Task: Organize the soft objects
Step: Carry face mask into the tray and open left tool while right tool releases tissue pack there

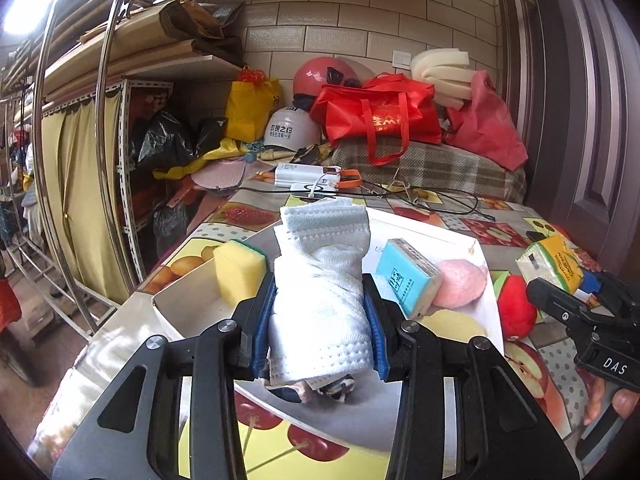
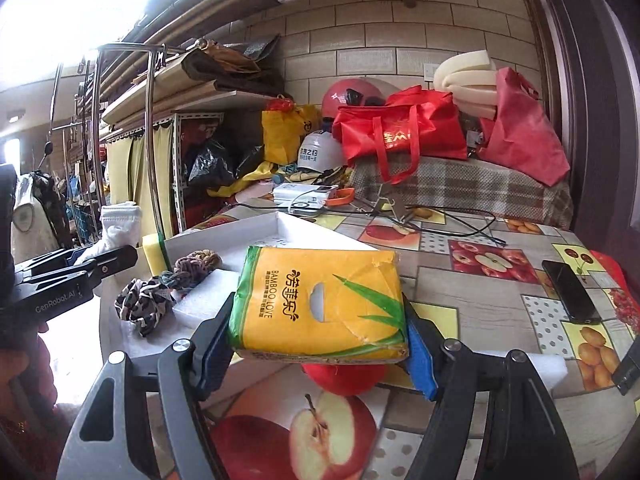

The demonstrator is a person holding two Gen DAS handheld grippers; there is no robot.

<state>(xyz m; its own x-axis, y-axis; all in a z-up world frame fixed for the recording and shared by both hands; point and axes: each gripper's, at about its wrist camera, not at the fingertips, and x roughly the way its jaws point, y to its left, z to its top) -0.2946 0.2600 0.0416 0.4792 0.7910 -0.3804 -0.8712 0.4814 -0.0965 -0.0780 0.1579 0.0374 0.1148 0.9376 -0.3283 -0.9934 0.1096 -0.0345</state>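
White folded cloth [image 1: 320,280] sits clamped in our left gripper [image 1: 320,344] above the white tray [image 1: 486,280], while our right gripper [image 2: 320,344] pinches the yellow tissue pack [image 2: 320,304] beside it, apparently both bound for sorting there.

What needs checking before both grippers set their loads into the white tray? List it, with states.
1. Left gripper clamped on the rolled white cloth: ok.
2. Right gripper clamped on the yellow bamboo-print tissue pack: ok.
3. Bare floor left in the white tray: ok, near its far corner.
4. Yellow-and-green sponge clear of the cloth's path: cannot tell.
5. Leopard-print scrunchie and blue tissue box already in the tray: ok.
6. Grippers apart: ok.
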